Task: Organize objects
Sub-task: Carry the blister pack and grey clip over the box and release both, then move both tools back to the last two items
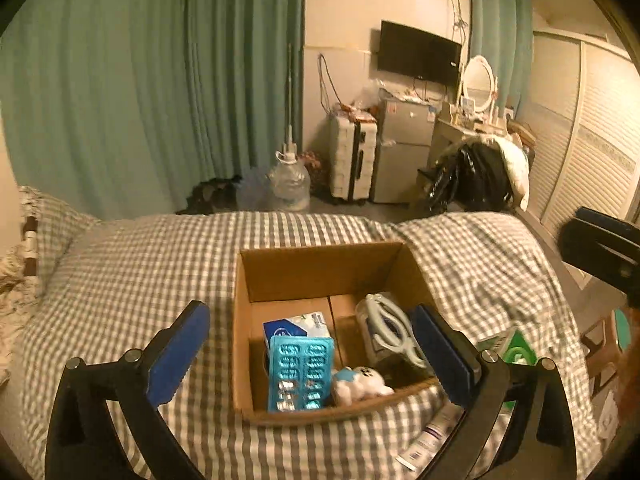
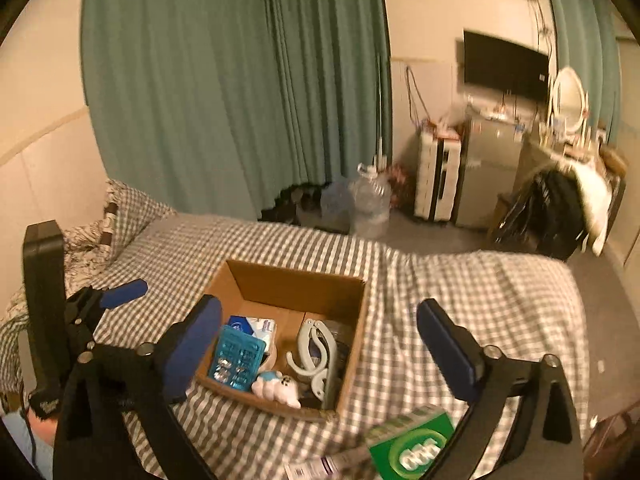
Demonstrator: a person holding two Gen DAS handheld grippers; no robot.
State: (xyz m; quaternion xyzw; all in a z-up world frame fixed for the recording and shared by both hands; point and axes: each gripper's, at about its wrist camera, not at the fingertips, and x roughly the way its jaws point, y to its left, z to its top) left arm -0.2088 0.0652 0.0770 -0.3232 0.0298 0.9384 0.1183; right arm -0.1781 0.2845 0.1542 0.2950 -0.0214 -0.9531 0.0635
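**Both grippers empty, hovering over box on bed**

Open brown cardboard box (image 1: 320, 272) sits on the grey-white checked bedsheet (image 1: 120, 280), flaps up, no lid. Inside: teal blister pack of pills (image 1: 301, 372) leaning at the near-left, blue-white small carton (image 1: 298, 325) behind it, white plush toy with blue patch (image 1: 360, 387) at the near wall, pale grey plastic clip-like hanger piece (image 1: 390, 330) on the right side over a clear packet.

Left gripper (image 1: 312, 354): blue-padded fingers (image 1: 176, 356) spread wide, holding nothing. Box lies between and just ahead of the fingers; right finger overlaps the box's right wall in view, left finger sits over the sheet left of the box.

Right gripper (image 2: 320, 354): fingers wide apart, nothing held. Box lies between them, nearer the left finger, which overlaps the box's near-left corner in view. Contact with box cannot be told for either gripper.

Outside the box, on the sheet near its right front corner: green rectangular carton with white lettering (image 2: 412, 440), and a white tube with purple print (image 2: 324, 466) just beside it. Both lie low between the right gripper's fingers, close to the camera.

Left gripper also shows at the left edge of the right wrist view, well left of the box.
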